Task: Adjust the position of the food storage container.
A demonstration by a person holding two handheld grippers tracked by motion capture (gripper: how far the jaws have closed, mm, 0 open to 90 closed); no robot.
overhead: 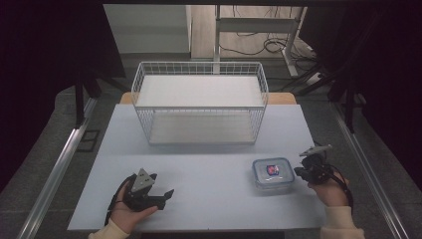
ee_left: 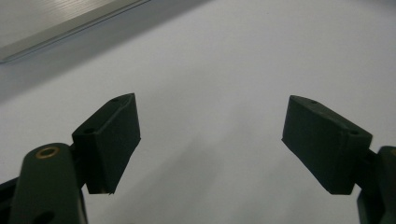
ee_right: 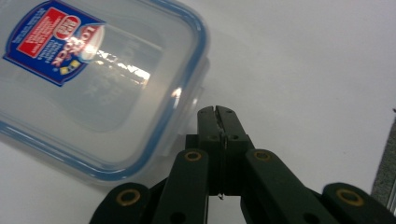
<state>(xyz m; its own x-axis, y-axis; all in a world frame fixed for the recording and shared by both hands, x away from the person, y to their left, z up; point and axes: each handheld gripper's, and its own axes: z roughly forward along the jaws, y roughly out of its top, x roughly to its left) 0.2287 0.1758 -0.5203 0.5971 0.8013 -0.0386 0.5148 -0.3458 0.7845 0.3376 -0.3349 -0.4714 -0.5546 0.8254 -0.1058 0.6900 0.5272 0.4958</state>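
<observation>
A clear plastic food container [overhead: 272, 172] with a blue-rimmed lid and a red and blue label [ee_right: 51, 39] sits on the table at the right front. My right gripper [overhead: 300, 171] is just to its right. Its jaws are shut with nothing between them, and the tips [ee_right: 217, 113] lie close beside the lid's edge flap; I cannot tell whether they touch. My left gripper [overhead: 161, 186] rests at the left front in a hand, pointing right. The left jaws [ee_left: 210, 140] stand wide apart over bare table.
A white wire basket [overhead: 199, 67] stands at the back middle of the light table [overhead: 209, 199]. Metal rails [overhead: 54, 169] run along both sides of the table. Open tabletop lies between the two grippers.
</observation>
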